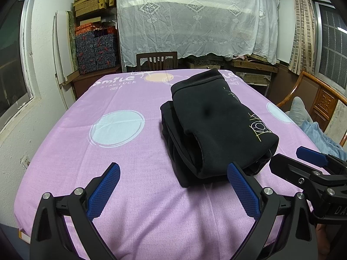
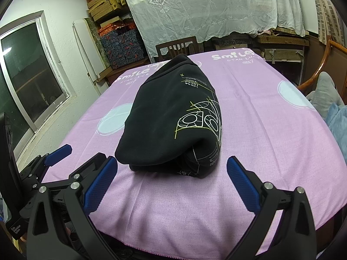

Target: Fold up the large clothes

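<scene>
A black sweatshirt [image 1: 214, 125] with a yellow and white line print lies folded into a thick bundle on the purple table cover [image 1: 121, 151]. It also shows in the right wrist view [image 2: 171, 119], right of the table's middle. My left gripper [image 1: 173, 188] is open and empty, over the cover just in front of the bundle's near left end. My right gripper [image 2: 172, 182] is open and empty, just in front of the bundle's near edge. The right gripper also shows at the right edge of the left wrist view [image 1: 312, 162]. The left gripper shows at the left of the right wrist view [image 2: 58, 153].
A wooden chair [image 1: 157, 60] stands behind the table's far edge. Shelves with stacked boxes [image 1: 95, 32] and a white lace curtain [image 1: 195, 21] fill the back wall. A wooden armchair [image 1: 321, 104] with blue cloth [image 1: 318, 134] stands at the right. A window [image 2: 28, 75] is on the left.
</scene>
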`<state>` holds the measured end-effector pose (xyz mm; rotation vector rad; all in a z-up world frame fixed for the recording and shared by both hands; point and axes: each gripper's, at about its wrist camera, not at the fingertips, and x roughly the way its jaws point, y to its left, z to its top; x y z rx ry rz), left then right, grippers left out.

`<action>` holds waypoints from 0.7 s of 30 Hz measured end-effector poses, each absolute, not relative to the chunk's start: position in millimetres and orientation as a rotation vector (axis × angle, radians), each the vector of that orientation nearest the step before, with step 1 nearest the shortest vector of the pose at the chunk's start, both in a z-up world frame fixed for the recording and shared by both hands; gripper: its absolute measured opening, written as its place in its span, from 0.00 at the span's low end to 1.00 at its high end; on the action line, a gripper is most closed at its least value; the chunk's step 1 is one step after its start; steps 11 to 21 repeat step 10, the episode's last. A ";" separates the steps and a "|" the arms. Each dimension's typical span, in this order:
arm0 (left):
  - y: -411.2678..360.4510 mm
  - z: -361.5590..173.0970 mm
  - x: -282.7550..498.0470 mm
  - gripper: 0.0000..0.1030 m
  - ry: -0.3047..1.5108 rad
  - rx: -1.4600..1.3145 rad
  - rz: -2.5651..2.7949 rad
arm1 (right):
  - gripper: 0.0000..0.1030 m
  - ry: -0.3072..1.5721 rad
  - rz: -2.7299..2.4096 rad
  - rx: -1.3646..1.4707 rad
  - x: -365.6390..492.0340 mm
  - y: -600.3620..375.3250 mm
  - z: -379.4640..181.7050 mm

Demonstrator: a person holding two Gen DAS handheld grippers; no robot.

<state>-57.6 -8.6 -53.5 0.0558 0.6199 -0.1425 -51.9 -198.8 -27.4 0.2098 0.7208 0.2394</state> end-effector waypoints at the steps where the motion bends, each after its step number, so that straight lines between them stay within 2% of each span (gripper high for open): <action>1: -8.5 -53.5 -57.3 0.96 0.621 0.055 -0.143 | 0.95 0.721 0.240 0.210 -51.9 -198.8 -27.3; 21: -0.7 -56.5 -53.1 0.96 0.642 0.017 -0.126 | 0.95 0.712 0.229 0.218 -53.0 -200.2 -28.3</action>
